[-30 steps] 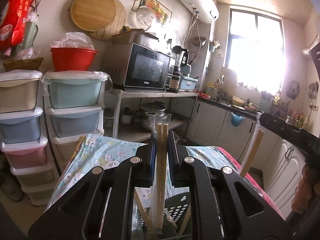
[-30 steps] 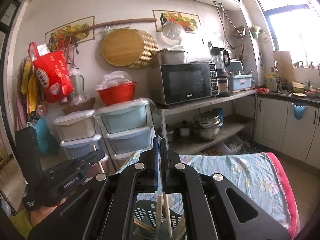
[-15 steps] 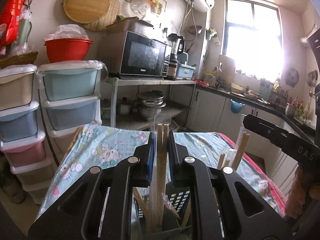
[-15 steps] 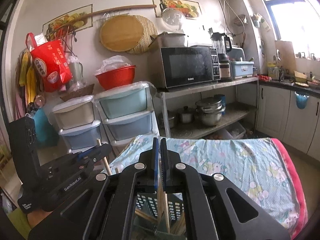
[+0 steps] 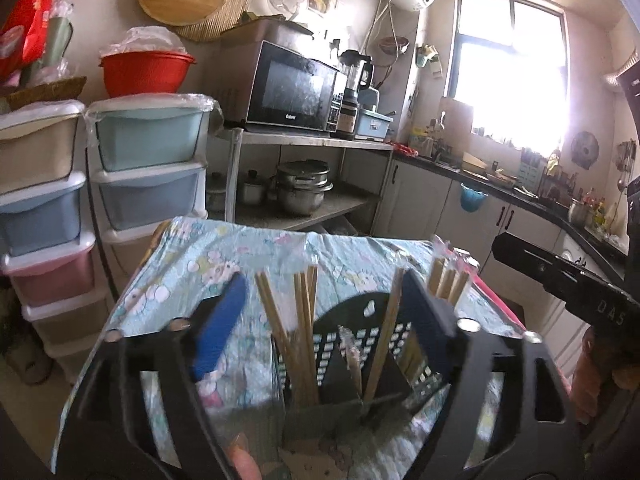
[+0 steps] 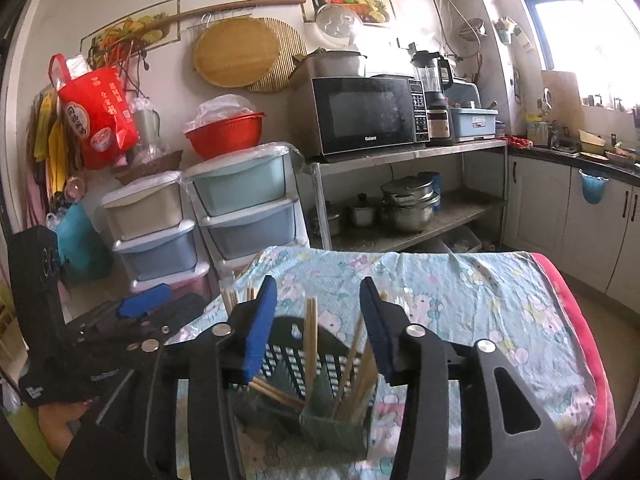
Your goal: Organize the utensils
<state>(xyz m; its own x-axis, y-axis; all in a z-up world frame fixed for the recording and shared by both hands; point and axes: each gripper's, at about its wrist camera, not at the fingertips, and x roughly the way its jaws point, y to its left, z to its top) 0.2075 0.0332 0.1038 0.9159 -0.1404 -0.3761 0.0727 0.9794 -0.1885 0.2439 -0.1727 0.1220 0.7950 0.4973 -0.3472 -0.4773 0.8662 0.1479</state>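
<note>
Hovering over holder (image 5: 360,344) at lower centre, both views. Chopsticks (image 5: 304,332) upright inside, between opening jaws of left gripper (image 5: 320,320) and right gripper (image 6: 320,328); neither pinching anything. Retreat straight up.

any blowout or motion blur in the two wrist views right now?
Left wrist: window blown out, flare washing over the counter; left gripper fingers smeared by motion as they open over the chopsticks. Right wrist: window clipped at the edge only, fingers sharper; strong fisheye bend in both.
</note>
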